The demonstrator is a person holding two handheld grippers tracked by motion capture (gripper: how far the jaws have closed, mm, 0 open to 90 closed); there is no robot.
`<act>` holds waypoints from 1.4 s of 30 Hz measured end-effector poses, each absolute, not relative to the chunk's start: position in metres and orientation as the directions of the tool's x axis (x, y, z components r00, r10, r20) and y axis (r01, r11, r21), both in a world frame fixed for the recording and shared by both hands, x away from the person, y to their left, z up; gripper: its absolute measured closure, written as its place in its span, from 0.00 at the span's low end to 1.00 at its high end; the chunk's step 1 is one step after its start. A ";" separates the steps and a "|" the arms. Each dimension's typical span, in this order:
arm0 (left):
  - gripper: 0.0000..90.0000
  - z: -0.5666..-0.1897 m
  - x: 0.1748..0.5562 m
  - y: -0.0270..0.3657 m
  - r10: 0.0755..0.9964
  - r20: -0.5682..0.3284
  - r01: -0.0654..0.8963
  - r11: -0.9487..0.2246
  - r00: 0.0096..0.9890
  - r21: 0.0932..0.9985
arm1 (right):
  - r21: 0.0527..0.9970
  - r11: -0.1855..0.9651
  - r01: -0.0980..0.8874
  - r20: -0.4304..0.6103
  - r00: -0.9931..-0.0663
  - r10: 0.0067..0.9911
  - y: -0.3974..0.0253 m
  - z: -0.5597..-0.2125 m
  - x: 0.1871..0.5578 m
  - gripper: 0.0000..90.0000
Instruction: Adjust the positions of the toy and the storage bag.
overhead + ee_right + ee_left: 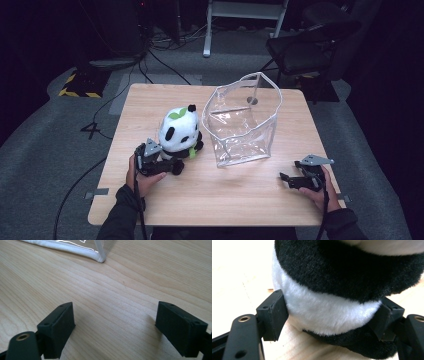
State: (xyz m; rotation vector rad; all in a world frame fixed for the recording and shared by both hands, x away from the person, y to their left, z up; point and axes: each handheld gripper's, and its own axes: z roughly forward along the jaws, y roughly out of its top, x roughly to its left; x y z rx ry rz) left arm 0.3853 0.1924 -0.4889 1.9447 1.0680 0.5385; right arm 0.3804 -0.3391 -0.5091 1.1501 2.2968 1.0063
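Observation:
A black-and-white panda plush (179,129) with a green leaf on its head sits left of centre on the wooden table (225,195). My left gripper (170,162) is open at its lower body. In the left gripper view its jaws stand wide on either side of the panda's white and black fur (332,277), with the pads (275,312) touching the fur. A clear plastic bag (245,125) stands open to the panda's right. Near the table's right front, my right gripper (289,171) is open over bare wood, and its own view shows the bag's white-seamed corner (97,255) ahead.
Beyond the table's far edge are a dark chair (310,45) at the back right, a white frame (245,15), cables on the grey floor, and a yellow-and-black striped block (80,85) at the back left.

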 end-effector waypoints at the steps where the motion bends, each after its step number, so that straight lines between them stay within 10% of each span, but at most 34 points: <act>1: 0.26 -0.489 0.386 0.192 0.838 -0.022 0.479 -0.289 0.545 0.829 | 0.741 0.409 0.533 -0.018 -0.593 0.805 -0.339 -0.509 0.380 0.17; 42: 0.17 -0.407 0.337 0.181 0.845 0.066 0.297 -0.259 0.530 0.919 | 0.741 0.408 0.533 -0.018 -0.593 0.805 -0.339 -0.509 0.380 0.17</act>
